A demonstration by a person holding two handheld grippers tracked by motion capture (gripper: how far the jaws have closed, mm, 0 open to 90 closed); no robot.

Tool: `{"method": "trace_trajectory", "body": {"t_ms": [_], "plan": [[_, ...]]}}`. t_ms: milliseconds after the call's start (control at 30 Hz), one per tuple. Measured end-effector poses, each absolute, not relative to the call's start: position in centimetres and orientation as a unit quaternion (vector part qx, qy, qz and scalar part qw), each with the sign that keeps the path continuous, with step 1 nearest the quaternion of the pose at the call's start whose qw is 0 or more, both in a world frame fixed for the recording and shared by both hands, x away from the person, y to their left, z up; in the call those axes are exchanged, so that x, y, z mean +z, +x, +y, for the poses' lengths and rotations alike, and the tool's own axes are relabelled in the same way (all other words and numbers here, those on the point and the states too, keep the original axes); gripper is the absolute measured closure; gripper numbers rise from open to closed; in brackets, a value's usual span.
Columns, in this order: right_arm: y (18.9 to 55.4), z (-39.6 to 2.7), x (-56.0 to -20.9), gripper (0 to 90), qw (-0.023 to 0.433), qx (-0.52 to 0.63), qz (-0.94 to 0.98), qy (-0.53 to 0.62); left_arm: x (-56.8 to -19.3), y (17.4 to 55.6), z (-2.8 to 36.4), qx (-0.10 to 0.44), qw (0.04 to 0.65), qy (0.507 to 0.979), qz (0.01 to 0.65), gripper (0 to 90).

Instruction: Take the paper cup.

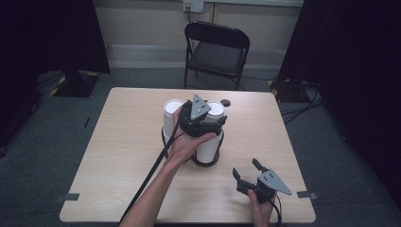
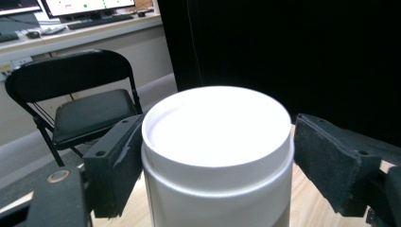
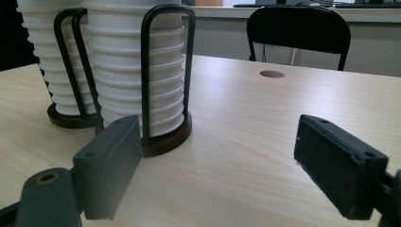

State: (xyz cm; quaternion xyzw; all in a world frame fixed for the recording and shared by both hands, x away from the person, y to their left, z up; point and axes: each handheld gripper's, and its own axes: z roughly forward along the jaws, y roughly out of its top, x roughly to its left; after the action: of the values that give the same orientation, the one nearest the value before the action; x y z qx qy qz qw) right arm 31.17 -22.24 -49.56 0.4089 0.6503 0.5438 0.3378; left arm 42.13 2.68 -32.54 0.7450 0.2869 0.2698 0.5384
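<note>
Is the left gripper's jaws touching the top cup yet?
Partly. In the left gripper view one jaw of the left gripper appears pressed to the rim of the top cup; a plain gap separates the other jaw.

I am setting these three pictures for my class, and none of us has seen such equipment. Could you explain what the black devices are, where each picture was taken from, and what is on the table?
There is no robot: a person holds a two-jaw tool in each hand. The high view looks down on the wooden table. Each of the other two pictures comes from a camera riding on one tool.

The left hand-held gripper has open jaws either side of the top white cup, not clamped. The right hand-held gripper is open, holding nothing.

On the table stand two stacks of white cups in black wire holders. A black folding chair stands beyond.
</note>
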Motion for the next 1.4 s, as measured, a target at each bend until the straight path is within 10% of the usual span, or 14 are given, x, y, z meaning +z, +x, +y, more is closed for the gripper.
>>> {"method": "trace_trajectory", "body": {"t_ms": [1400], "plan": [[31.2, -22.1, -49.5, 15.8, 0.34, 0.54, 0.653, 0.408, -32.5, 42.7, 2.6, 0.252, 0.569, 0.716, 0.316, 21.7]]}}
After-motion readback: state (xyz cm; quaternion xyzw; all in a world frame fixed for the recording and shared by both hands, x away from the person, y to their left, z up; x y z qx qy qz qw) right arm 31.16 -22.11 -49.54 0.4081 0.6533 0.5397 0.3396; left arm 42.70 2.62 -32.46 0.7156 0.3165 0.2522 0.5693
